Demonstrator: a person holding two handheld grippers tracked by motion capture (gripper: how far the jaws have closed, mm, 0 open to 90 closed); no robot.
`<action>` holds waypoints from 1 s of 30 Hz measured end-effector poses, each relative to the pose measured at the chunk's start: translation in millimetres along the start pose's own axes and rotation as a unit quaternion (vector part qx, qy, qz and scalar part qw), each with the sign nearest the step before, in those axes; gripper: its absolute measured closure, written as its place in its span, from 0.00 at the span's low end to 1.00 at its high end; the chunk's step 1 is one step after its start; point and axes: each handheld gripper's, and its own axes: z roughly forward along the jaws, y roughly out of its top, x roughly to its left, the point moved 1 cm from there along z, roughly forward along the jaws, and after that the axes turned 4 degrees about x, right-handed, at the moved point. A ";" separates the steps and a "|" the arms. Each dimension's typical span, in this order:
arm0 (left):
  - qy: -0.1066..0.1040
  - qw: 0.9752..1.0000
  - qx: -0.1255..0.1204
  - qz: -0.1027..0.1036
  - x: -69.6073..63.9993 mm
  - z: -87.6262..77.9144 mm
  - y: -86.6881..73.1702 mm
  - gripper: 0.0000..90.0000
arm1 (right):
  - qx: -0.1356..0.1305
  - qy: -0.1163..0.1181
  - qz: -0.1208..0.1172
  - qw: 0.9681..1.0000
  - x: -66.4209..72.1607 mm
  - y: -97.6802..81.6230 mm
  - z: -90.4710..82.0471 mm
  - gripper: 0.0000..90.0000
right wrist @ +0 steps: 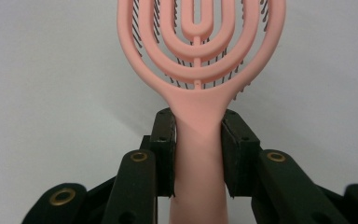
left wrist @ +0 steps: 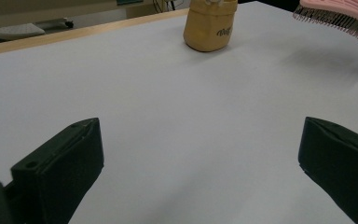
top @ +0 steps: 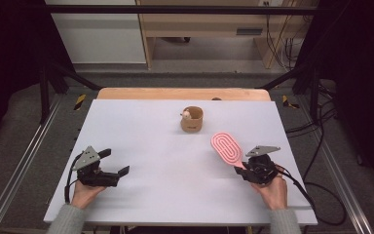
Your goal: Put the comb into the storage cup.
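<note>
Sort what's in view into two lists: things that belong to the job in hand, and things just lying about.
In the job:
- pink hairbrush, handle clamped in the right hand-held gripper
- right hand-held gripper itself, lifting the brush off the white table

Just lying about:
- tan cup at the table's far middle, something small and pale at its rim
- left hand-held gripper, jaws open and empty

Matt, seemingly plastic pink hairbrush [right wrist: 200, 70]

L tongs [top: 114, 163] jaws wide apart, R tongs [top: 243, 171] clamped, both hands apparently low
</note>
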 end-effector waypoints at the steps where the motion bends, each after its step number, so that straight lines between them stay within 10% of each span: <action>1: 0.000 1.000 0.001 0.000 -0.5 0.3 0.2 0.00 | -0.003 0.001 0.001 1.000 0.7 0.3 -0.1 0.77; 30: -0.008 1.000 -0.001 -0.004 -18.0 8.6 9.6 0.00 | -0.053 0.033 -0.013 0.998 11.8 6.1 0.0 0.77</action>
